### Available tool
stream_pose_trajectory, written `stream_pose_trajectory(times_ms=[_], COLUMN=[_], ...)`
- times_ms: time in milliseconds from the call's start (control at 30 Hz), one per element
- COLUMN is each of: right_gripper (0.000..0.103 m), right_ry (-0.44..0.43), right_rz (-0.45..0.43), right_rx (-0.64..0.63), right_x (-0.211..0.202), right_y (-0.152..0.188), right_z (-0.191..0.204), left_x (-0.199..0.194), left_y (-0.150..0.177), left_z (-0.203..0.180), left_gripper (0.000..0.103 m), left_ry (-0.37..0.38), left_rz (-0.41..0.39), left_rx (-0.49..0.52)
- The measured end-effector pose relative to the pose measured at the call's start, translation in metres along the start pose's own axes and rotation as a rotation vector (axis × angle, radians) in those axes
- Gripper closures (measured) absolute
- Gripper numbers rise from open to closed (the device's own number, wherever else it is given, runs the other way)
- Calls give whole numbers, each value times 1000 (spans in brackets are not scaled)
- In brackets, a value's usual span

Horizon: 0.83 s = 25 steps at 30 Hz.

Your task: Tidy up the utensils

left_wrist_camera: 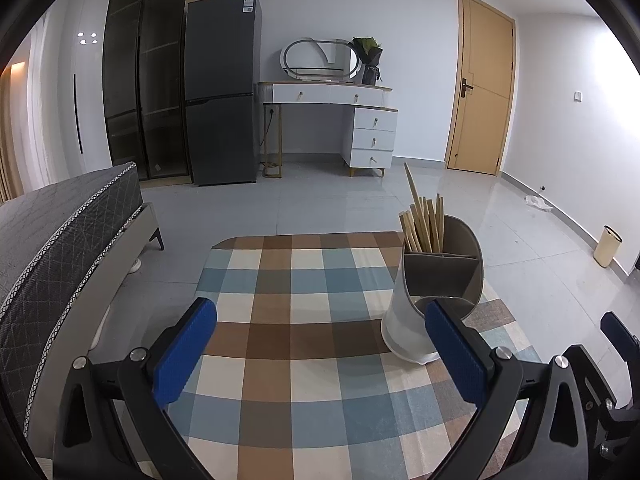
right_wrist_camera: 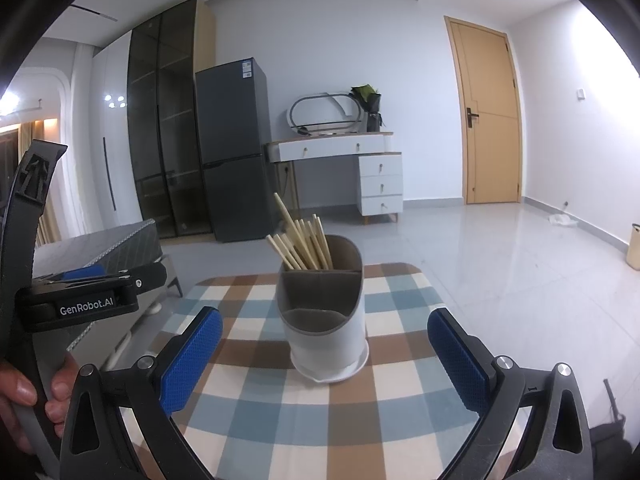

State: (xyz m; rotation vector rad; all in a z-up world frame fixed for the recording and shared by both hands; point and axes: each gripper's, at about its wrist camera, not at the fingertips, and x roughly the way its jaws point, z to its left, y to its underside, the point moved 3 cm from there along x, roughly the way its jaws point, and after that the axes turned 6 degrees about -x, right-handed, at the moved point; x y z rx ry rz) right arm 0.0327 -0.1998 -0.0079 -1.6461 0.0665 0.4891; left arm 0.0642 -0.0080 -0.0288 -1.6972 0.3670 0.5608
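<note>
A white utensil holder (right_wrist_camera: 328, 344) with a grey divided inside stands on the checked tablecloth (right_wrist_camera: 312, 420). Several wooden chopsticks (right_wrist_camera: 304, 244) stand in its far compartment; the near compartments look empty. My right gripper (right_wrist_camera: 325, 348) is open and empty, its blue pads (right_wrist_camera: 192, 360) spread wide on either side of the holder, short of it. In the left wrist view the holder (left_wrist_camera: 436, 292) is at the right, with the chopsticks (left_wrist_camera: 424, 220) in it. My left gripper (left_wrist_camera: 320, 352) is open and empty over the cloth, its right pad (left_wrist_camera: 456, 348) close to the holder.
The checked table (left_wrist_camera: 288, 320) ends in a rounded far edge. A bed (left_wrist_camera: 60, 248) is at the left. A fridge (left_wrist_camera: 222, 88), a dresser (left_wrist_camera: 340, 120) and a door (left_wrist_camera: 480, 84) are far behind. A cream bin (left_wrist_camera: 607, 246) stands on the floor at the right.
</note>
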Motion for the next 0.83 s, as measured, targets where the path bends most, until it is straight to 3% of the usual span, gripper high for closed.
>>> stream_pose_trajectory(times_ms=[833], right_gripper=[0], right_ry=[-3], right_rz=[17], right_rx=[1], right_x=[3], right_y=[2], right_z=[1], left_x=[3], left_y=[1], left_z=[-1], left_gripper=[2], left_ry=[-14], left_rz=[4], left_rx=[2])
